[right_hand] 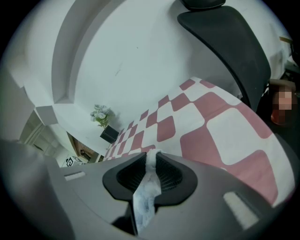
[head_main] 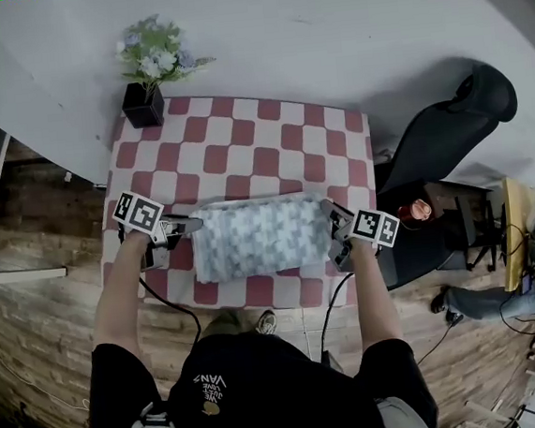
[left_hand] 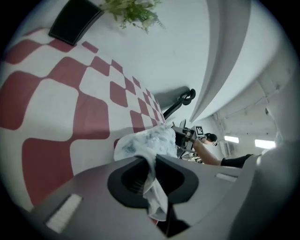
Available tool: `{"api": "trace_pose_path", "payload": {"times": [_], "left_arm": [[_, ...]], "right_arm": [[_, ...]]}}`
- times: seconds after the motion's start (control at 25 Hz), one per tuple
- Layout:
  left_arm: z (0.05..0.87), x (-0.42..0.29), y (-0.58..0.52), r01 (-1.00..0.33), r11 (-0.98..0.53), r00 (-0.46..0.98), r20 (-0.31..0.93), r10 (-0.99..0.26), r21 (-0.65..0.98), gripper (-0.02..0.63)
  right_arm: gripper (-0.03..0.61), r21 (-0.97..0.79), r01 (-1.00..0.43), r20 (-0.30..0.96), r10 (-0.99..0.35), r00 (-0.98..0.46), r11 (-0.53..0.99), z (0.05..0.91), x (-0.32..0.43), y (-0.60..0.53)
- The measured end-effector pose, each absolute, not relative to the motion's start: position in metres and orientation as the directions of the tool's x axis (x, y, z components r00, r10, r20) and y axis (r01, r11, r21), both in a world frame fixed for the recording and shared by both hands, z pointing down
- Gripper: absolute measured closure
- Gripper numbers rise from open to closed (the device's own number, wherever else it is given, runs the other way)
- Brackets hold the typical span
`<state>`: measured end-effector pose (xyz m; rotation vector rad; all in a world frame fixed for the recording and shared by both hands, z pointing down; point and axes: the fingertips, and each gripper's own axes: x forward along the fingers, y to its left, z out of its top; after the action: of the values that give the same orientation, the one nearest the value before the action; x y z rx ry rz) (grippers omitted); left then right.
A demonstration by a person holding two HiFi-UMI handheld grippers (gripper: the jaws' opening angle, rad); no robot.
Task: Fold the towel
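Under the towel: the counter (head_main: 241, 136) wears a red-and-white chequered cloth. The towel (head_main: 262, 237) lies on its near half, nearer the person than the flower pot (head_main: 143, 105) and to the pot's right.
Room, left to right: wooden floor (head_main: 33, 316) lies left of and nearer than the flower pot. A white wall (head_main: 325, 24) stands behind the pot. A black office chair (head_main: 448, 130) is well to the pot's right, beside the counter's right edge, with another person's legs (head_main: 487, 298) further right still.
Flower pot: black and square, with pale flowers, standing at the counter's far left corner.
Edges: a strip of chequered cloth shows between the towel's near long edge and the counter's near edge. Both short edges sit inside the counter's sides, the right one closer to its side.
Open room: bare chequered cloth runs from the flower pot to the towel's far edge, and across the whole far half to the pot's right.
Long axis: the towel, a pale blue-patterned rectangle, runs left to right, parallel to the counter's near edge.
Left gripper (head_main: 189, 225): nearer the person than the flower pot, at the towel's left short edge. Its jaws are closed on a fold of towel, with cloth hanging through them.
Right gripper (head_main: 329, 216): well right of the flower pot, at the towel's right short edge. Its jaws are clamped on towel cloth.
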<state>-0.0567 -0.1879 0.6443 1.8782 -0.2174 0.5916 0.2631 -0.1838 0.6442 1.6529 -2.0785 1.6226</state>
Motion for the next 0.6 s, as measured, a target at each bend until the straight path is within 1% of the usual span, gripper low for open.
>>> {"api": "trace_pose_path", "payload": {"times": [0.08,0.12,0.16,0.24,0.36,0.4,0.48,0.52,0.6], "left_arm": [[0.649,-0.056,-0.194,-0.398,-0.319,0.876,0.459,0.145,0.860,0.575],[0.651,-0.057,-0.196,-0.398,-0.295,0.881,0.451,0.141,0.869,0.575],[0.653,-0.060,-0.198,-0.404,-0.281,0.882,0.452,0.131,0.870,0.566],[0.656,-0.067,-0.200,-0.426,-0.271,0.877,0.468,0.110,0.863,0.528],[0.657,-0.078,-0.205,-0.452,-0.259,0.875,0.481,0.059,0.854,0.522],[0.656,-0.083,-0.208,-0.465,-0.259,0.873,0.488,0.027,0.846,0.523],[0.650,-0.091,-0.216,-0.501,-0.293,0.859,0.509,-0.057,0.814,0.523],[0.644,-0.095,-0.220,-0.528,-0.335,0.845,0.524,-0.110,0.780,0.523],[0.629,-0.099,-0.229,-0.594,-0.471,0.797,0.559,-0.230,0.653,0.520]], "right_arm": [[0.488,-0.688,-0.717,0.569,-0.696,-0.437,-0.112,0.644,0.263,-0.189],[0.458,-0.696,-0.710,0.561,-0.699,-0.444,-0.108,0.643,0.262,-0.191],[0.428,-0.704,-0.703,0.553,-0.699,-0.454,-0.100,0.640,0.261,-0.193],[0.389,-0.711,-0.698,0.546,-0.689,-0.477,-0.080,0.636,0.260,-0.193],[0.372,-0.684,-0.729,0.563,-0.649,-0.511,-0.019,0.631,0.256,-0.189],[0.356,-0.671,-0.741,0.572,-0.628,-0.528,0.011,0.628,0.253,-0.186],[0.336,-0.656,-0.753,0.585,-0.593,-0.553,0.055,0.623,0.251,-0.180],[0.329,-0.648,-0.759,0.591,-0.587,-0.554,0.064,0.620,0.253,-0.177],[0.321,-0.609,-0.791,0.611,-0.598,-0.519,0.063,0.615,0.266,-0.174]]}}
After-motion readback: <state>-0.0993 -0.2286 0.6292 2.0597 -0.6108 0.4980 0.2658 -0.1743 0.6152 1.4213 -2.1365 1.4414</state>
